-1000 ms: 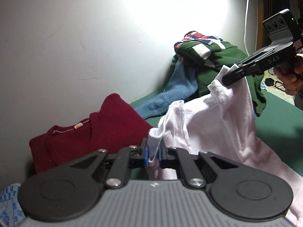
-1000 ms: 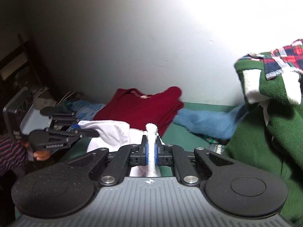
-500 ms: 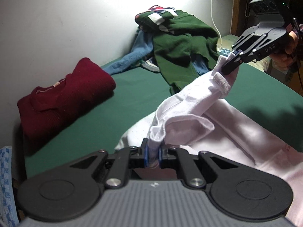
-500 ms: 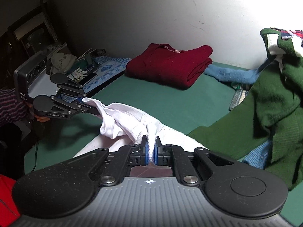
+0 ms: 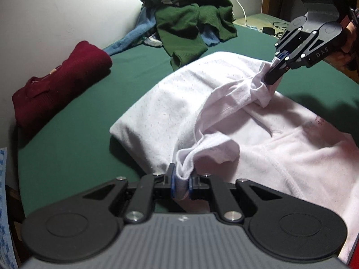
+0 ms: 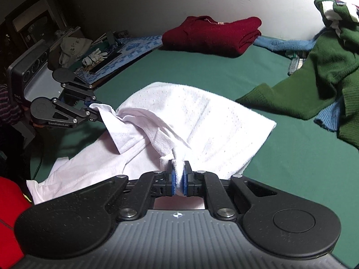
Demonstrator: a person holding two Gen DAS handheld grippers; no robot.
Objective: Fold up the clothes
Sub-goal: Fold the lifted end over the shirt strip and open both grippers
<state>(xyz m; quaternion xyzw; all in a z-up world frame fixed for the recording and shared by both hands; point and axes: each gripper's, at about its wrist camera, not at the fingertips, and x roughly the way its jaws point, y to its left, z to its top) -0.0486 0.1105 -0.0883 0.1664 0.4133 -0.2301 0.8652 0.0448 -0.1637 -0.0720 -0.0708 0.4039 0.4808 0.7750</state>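
This looks like a room in a home, set up for sorting laundry. A wide surface under a green cover (image 6: 224, 71) stands against a plain white wall (image 5: 56, 11), and clothes lie all over it: a folded red sweater (image 6: 213, 34), a heap of green knitwear (image 5: 190, 15) over something blue, and a white garment (image 6: 197, 116) spread in the middle. At one end sits household clutter on a blue patterned cloth (image 6: 134, 47), with a pair of work gloves (image 6: 94, 55) and a cloth bag (image 6: 71, 47), beside a dark wooden chair (image 6: 29, 20). At the other end a white cable (image 5: 237, 0) runs down the wall to a low table with chargers.
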